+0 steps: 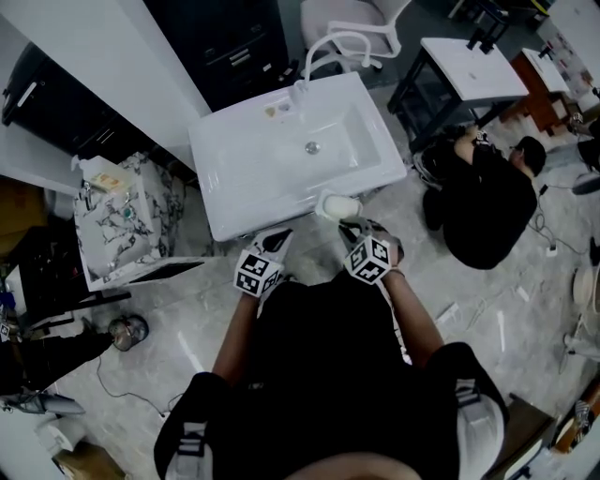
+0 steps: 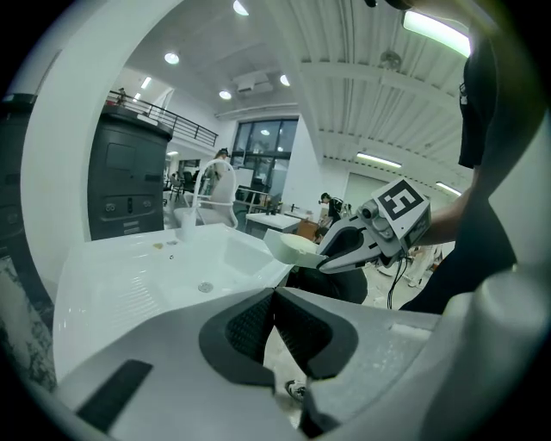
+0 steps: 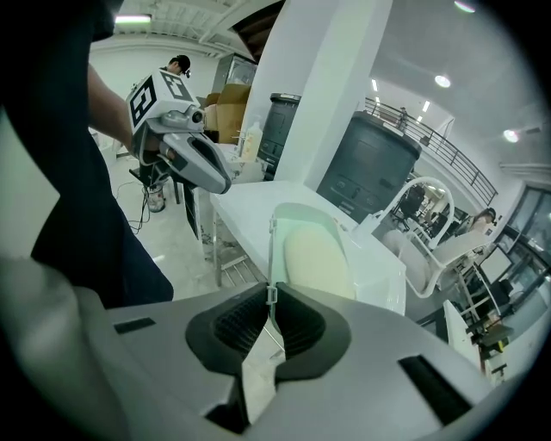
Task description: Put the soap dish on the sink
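Soap dish [image 1: 336, 204] hangs pinched in right gripper [image 1: 350, 223] fingers at sink [image 1: 234, 169] front edge, not yet set down; left gripper [image 1: 278, 240] fingers pressed together, empty.

Right gripper [image 1: 350, 224] holds soap dish [image 1: 337, 205] at sink [image 1: 242, 173] edge.

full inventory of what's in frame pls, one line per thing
sink: one, white, centre
faucet: one, white, at the sink's back edge
soap dish: one, pale, at the sink's front edge, right part, held by the right tool
marbled cabinet: one, white with dark veins, left of the sink
dark cabinet: one, black, behind the sink
office chair: one, white, behind the sink
desk: one, white top, upper right
person: one, in black, low on the floor right of the sink
left tool: one, grey, jaws together, empty
right tool: one, grey, jaws shut on the soap dish's rim
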### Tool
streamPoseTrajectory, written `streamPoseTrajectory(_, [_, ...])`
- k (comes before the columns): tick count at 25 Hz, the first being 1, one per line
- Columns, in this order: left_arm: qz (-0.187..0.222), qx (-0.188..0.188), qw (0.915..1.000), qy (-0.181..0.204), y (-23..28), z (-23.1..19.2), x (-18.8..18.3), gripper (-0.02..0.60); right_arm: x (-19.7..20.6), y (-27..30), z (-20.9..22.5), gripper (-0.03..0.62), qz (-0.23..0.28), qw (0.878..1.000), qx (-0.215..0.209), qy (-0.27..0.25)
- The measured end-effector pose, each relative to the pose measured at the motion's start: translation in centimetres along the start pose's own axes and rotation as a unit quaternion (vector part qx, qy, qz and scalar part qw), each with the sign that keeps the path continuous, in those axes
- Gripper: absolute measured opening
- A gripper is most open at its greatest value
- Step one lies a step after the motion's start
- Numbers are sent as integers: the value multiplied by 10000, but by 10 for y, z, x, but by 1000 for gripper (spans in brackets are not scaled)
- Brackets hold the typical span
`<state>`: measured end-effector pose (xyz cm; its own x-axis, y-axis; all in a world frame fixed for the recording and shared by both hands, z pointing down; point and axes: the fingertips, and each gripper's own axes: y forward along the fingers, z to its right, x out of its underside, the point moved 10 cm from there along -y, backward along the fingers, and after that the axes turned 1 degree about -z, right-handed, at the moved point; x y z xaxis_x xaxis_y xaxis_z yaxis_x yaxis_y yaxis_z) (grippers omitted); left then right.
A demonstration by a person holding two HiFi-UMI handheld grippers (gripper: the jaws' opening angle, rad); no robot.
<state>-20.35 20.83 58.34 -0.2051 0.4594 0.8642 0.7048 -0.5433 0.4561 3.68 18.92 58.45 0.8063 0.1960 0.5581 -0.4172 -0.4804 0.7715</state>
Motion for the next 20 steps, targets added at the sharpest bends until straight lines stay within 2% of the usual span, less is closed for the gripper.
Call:
streamPoseTrajectory(10, [58,-393,9991,-117,52,35,-30,0,38,-9,62,18,160,9990,-279,-321])
streamPoseTrajectory(20, [97,-801,9960,-371,91,73,-40,0,78,-17,99,18,256,9948,-624,-761])
